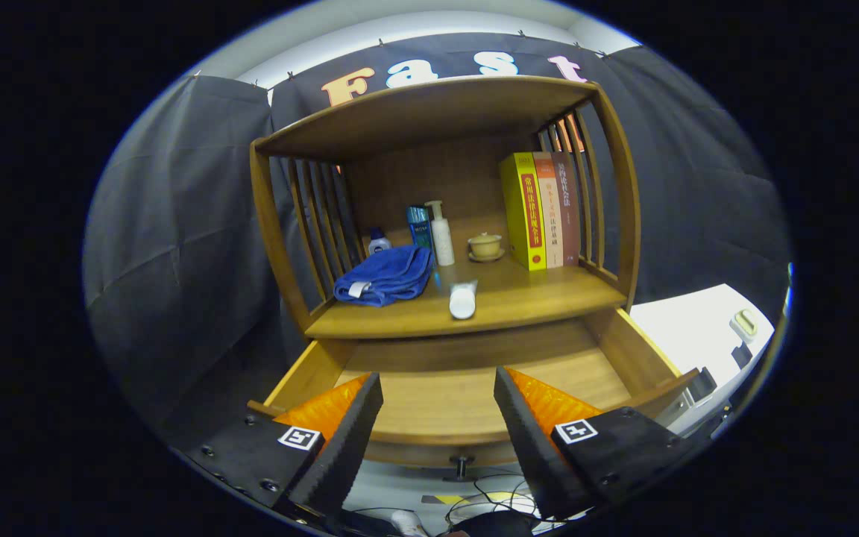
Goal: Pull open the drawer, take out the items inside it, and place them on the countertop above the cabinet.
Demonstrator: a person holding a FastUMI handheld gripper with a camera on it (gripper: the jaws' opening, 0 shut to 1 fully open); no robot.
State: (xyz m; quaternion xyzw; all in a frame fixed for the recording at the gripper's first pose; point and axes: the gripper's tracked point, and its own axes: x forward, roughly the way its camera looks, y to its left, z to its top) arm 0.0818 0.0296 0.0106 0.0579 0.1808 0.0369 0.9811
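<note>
Wooden and warm-toned, the cabinet (441,224) stands dead ahead of the gripper (438,418), whose two fingers are spread wide apart with nothing between them but the view down into the drawer (444,395). Going left to right along the countertop (534,298): a folded blue towel (385,276) lies by the left slats, a small white-and-blue bottle (379,240) behind it, then a teal box (420,225) and a white pump bottle (441,233) standing upright, a white tube (464,298) lying near the front edge with its long axis pointing roughly toward the gripper, a small lidded cup on a saucer (486,246), and three upright books (541,209) against the right slats. Below that surface the drawer is already pulled out toward the fingers, its front edge and knob (461,466) just ahead of and between the fingertips. The floor of the drawer that shows between the fingers looks bare; the near corners sit behind the left finger (344,440) and right finger (530,440), so I cannot tell whether anything lies there. As I judge it, the emptying looks done or nearly so, and the relation that matters is that the drawer lies straight ahead and below the countertop, centred on the open fingers, so any remaining reach goes forward and down, then up onto the wood above.
</note>
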